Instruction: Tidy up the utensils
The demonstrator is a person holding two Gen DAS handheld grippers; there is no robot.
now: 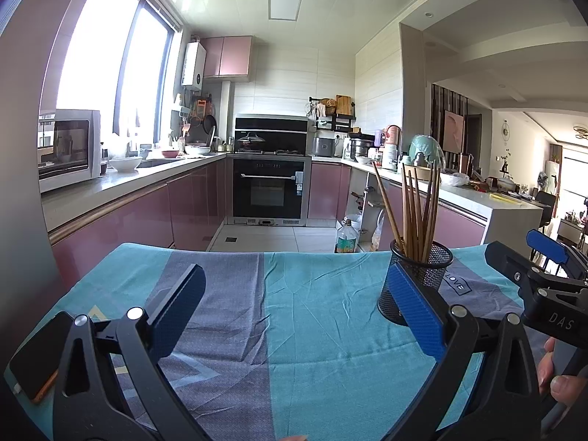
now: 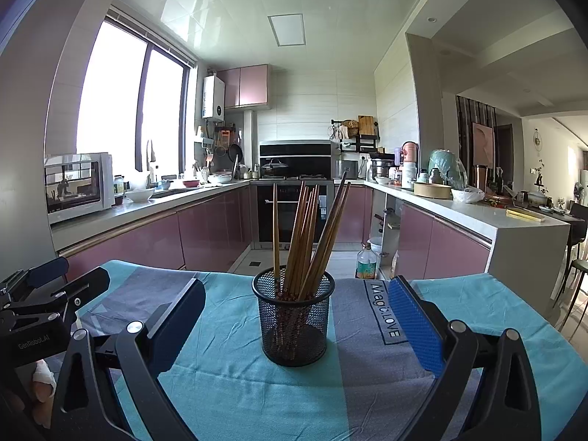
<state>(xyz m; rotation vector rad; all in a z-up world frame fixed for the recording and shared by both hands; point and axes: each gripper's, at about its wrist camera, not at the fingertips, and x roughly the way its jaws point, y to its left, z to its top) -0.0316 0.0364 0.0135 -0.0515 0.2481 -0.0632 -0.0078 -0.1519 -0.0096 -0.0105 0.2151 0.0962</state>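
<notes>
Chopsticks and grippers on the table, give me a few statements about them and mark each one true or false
1. The chopsticks stand in a black mesh cup. True.
2. The cup lies tipped on its side. False: it stands upright on the cloth.
3. The right gripper is open. True.
4. The left gripper is shut on a chopstick. False: it is open and holds nothing.
5. The cloth is plain red. False: it is teal and grey.

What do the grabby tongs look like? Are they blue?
Both tongs, left and right, have black frames with triangle cut-outs and silver bolts. Each has a blue bumpy pad facing a darker pad. White lettering marks the right body.
</notes>
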